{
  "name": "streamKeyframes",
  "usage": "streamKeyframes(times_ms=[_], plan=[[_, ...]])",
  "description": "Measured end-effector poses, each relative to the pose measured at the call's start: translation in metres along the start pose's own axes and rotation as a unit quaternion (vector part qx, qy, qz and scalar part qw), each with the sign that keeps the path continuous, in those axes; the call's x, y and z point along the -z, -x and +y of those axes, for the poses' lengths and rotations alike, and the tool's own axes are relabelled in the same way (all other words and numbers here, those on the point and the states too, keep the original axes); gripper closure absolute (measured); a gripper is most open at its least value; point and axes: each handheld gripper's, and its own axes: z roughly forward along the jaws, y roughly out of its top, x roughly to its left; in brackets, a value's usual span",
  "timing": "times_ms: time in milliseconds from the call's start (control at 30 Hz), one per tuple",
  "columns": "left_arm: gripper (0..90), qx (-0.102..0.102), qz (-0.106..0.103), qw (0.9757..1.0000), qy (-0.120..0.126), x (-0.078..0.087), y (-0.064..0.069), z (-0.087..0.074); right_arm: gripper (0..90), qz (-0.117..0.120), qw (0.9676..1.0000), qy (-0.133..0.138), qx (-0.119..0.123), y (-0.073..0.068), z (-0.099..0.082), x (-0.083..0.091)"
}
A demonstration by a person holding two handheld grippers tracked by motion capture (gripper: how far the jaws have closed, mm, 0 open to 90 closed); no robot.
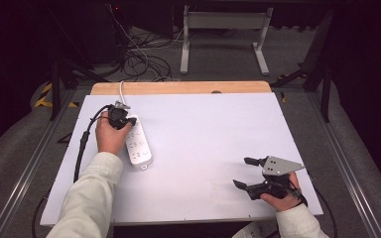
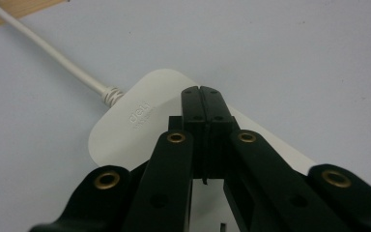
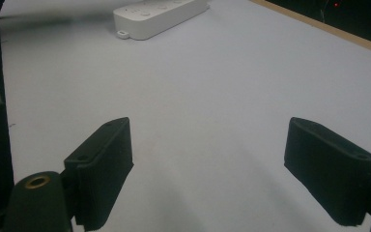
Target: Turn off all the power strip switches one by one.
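Note:
A white power strip point(image 1: 139, 147) lies on the left part of the white table board point(image 1: 218, 129), its white cord point(image 1: 121, 91) running off the far edge. My left gripper point(image 1: 130, 120) is shut, its tips held over the strip's cord end. In the left gripper view the two jaws meet at the tips point(image 2: 203, 94) just above the strip point(image 2: 135, 121), beside the cord point(image 2: 53, 53), with nothing visible between them. My right gripper point(image 1: 243, 172) stands open near the front right, low over bare board. Its view has the jaws wide apart point(image 3: 207, 145) and the strip point(image 3: 159, 14) far off.
A wooden strip point(image 1: 178, 88) borders the board's far edge. Beyond it on the floor are tangled cables point(image 1: 139, 59) and the grey legs of a frame point(image 1: 223, 29). Metal rails run along both sides of the table.

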Motion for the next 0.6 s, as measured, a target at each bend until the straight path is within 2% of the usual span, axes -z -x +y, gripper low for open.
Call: streamKeyframes(times_ms=[167,367,433,533,567,600], plan=[[90.0,0.000,0.002,1.0000,0.000,-0.0003,0.0010,0.0002,18.0,0.001,1.0000,-0.001,0.000,-0.0002,-0.0002,0.0000],[90.0,-0.025,0.021,0.9994,-0.010,-0.0022,0.0072,0.0031,18.0,0.001,1.0000,-0.002,0.000,0.0000,-0.0005,-0.0006],[90.0,-0.027,0.024,0.9993,-0.010,-0.0025,0.0080,0.0032,18.0,0.001,1.0000,-0.002,0.000,0.0001,-0.0005,-0.0006],[90.0,-0.018,0.014,0.9997,-0.006,-0.0017,0.0057,0.0028,18.0,0.002,1.0000,-0.001,-0.001,-0.0003,-0.0006,0.0000],[90.0,-0.016,0.013,0.9997,-0.014,-0.0005,0.0052,0.0038,18.0,0.001,1.0000,-0.001,-0.001,-0.0001,-0.0007,0.0003],[90.0,-0.019,0.021,0.9996,-0.006,0.0020,0.0048,0.0045,18.0,0.001,1.0000,0.000,-0.001,0.0002,-0.0007,0.0007]])
